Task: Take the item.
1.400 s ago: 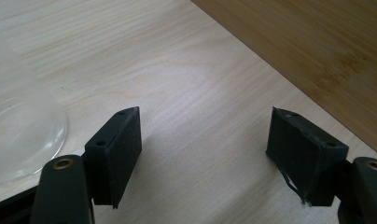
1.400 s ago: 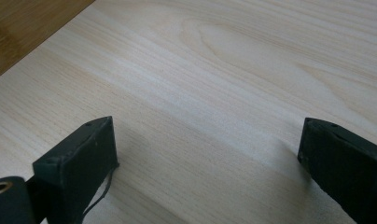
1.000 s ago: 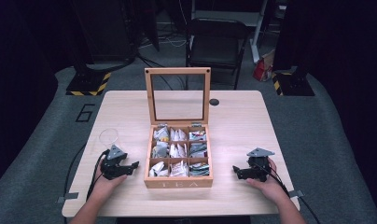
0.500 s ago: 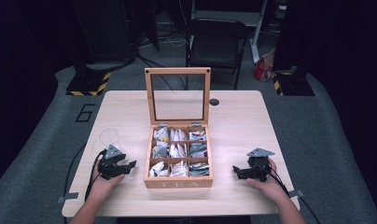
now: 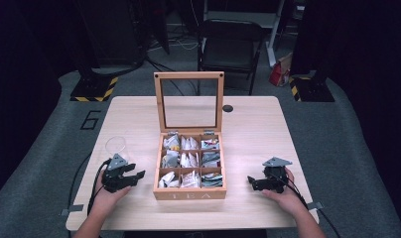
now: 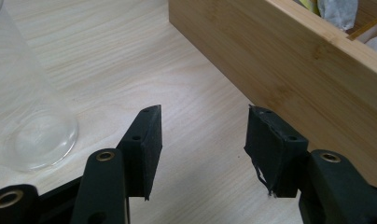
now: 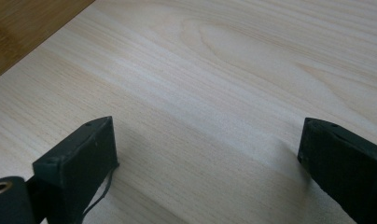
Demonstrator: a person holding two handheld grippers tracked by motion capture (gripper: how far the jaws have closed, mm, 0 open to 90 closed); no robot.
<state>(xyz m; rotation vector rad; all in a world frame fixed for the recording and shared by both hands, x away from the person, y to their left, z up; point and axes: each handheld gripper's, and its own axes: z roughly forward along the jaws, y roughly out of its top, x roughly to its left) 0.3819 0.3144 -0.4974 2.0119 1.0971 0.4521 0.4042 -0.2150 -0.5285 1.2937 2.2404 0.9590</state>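
Note:
A wooden tea box (image 5: 189,193) stands mid-table, its glass-paned lid (image 5: 188,76) upright and its compartments full of tea bags (image 5: 190,159). My left gripper (image 5: 137,177) hovers just left of the box's front corner, pointing at it. Its jaws have just been closing and stand open with only bare table between them. In the left gripper view the left gripper (image 6: 203,116) faces the box's side wall (image 6: 289,60), with a clear glass (image 6: 32,126) at its left. My right gripper (image 5: 250,181) rests open on the table right of the box. In the right gripper view the right gripper (image 7: 207,126) holds nothing.
The clear glass (image 5: 115,145) stands on the table (image 5: 253,134) just behind my left hand. A small dark disc (image 5: 228,108) lies right of the lid. A black chair (image 5: 228,44) stands beyond the far edge. A corner of the box (image 7: 23,28) appears in the right gripper view.
The left gripper has risen slightly and its jaws have narrowed. The right gripper and the box have not moved.

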